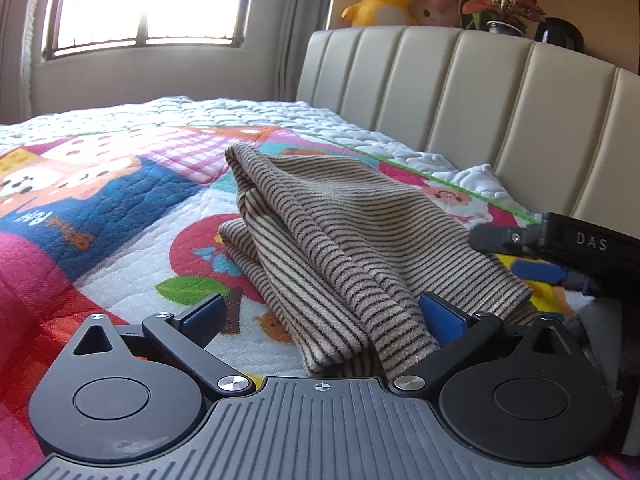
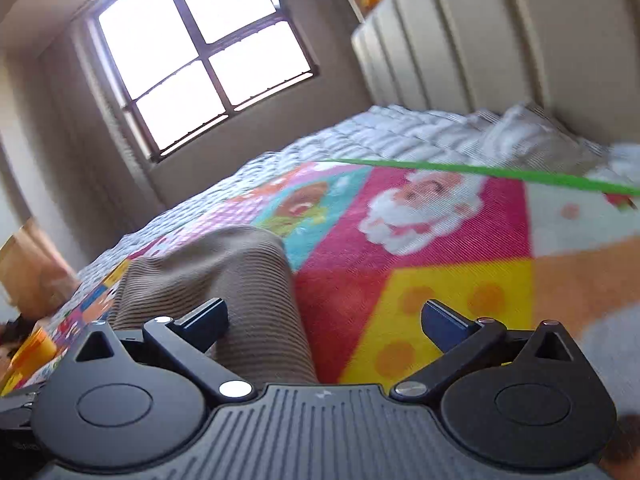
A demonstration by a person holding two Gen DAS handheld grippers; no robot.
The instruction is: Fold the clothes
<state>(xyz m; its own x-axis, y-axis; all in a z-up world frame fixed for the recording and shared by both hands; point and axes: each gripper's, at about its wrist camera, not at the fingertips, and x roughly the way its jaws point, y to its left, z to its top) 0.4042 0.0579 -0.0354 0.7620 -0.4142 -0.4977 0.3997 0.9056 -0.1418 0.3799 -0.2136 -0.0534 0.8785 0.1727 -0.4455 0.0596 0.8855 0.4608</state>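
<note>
The striped garment (image 1: 320, 240), beige with thin dark lines, lies bunched in loose folds on the colourful quilt (image 1: 120, 208) that covers the bed. From the garment, the padded headboard (image 1: 480, 92) stands beyond and to the right, and the window (image 1: 148, 0) is further off to the left.

The left claw (image 1: 324, 320) is released, its 2 blue-padded fingers (image 1: 442, 318) spread wide. The garment's near edge lies between them, draped against the right finger and well clear of the left one.

The right claw (image 2: 324, 320) is also released, jaws wide apart. In its own blurred view the garment (image 2: 240, 288) sits by its left finger, with bare quilt (image 2: 440, 288) under most of the gap. No pad presses on cloth. Seen from the left wrist, the right claw (image 1: 532, 256) hovers just beside the garment's right edge.

On the ledge above the headboard sit a yellow plush toy (image 1: 380, 0), a pink one (image 1: 438, 8) and a potted plant (image 1: 504, 4).
</note>
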